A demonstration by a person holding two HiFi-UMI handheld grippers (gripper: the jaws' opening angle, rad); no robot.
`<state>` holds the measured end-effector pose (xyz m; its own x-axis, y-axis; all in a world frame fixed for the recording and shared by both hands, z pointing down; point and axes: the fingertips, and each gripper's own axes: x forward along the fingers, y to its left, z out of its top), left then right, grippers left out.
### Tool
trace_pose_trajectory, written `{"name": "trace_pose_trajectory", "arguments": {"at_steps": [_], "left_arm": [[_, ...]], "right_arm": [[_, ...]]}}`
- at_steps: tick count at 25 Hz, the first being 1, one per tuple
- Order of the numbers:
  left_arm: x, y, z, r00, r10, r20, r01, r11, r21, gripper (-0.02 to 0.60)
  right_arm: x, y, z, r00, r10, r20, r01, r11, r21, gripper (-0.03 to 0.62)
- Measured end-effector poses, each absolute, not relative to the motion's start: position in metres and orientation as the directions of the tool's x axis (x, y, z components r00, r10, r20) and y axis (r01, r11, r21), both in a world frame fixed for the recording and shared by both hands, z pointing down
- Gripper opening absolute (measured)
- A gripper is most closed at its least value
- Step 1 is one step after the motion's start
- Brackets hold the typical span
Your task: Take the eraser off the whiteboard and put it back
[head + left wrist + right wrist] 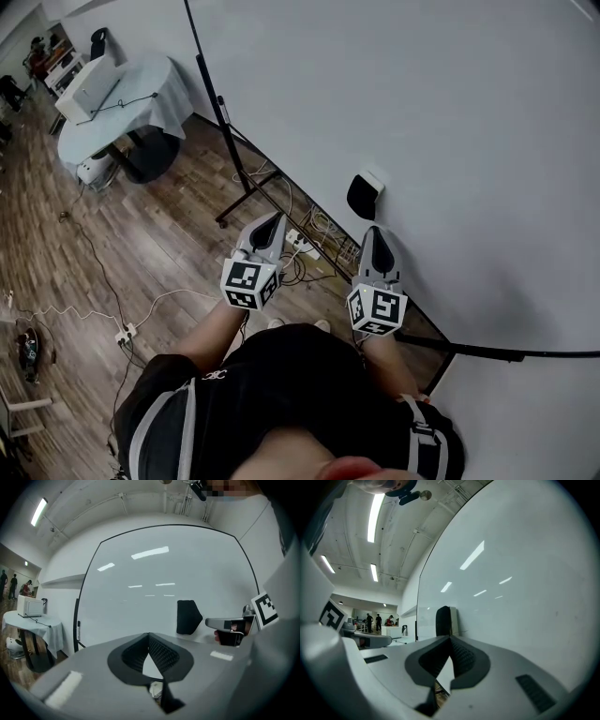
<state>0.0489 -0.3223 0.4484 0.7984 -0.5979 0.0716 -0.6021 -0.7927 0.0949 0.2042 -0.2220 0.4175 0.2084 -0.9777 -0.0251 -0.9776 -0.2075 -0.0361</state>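
The black eraser (364,195) with a white back clings to the whiteboard (450,122). It also shows in the left gripper view, where the eraser (187,617) lies right of centre. Straight ahead in the right gripper view, the eraser (444,620) sits edge-on. My right gripper (375,231) is shut and empty, pointing level at the eraser from a short way below it in the head view, apart from it. To its left my left gripper (273,218) is also shut and empty, farther from the eraser. In the gripper views the left gripper (149,635) and right gripper (450,638) have their tips meeting.
The whiteboard's black stand legs (246,192) and loose cables (309,234) lie on the wood floor below the grippers. A round table with a white cloth (122,103) stands at the far left. A marker (78,630) hangs at the board's left edge. People stand far off.
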Motion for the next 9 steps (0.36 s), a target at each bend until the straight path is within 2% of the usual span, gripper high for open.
{"name": "trace_pose_trajectory", "arguments": {"at_steps": [9], "left_arm": [[0.0538, -0.3215, 0.4545, 0.802, -0.591, 0.088, -0.597, -0.797, 0.091, 0.011]], "right_arm": [[0.2069, -0.2241, 0.4263, 0.207, -0.978, 0.000, -0.978, -0.207, -0.034, 0.005]]}}
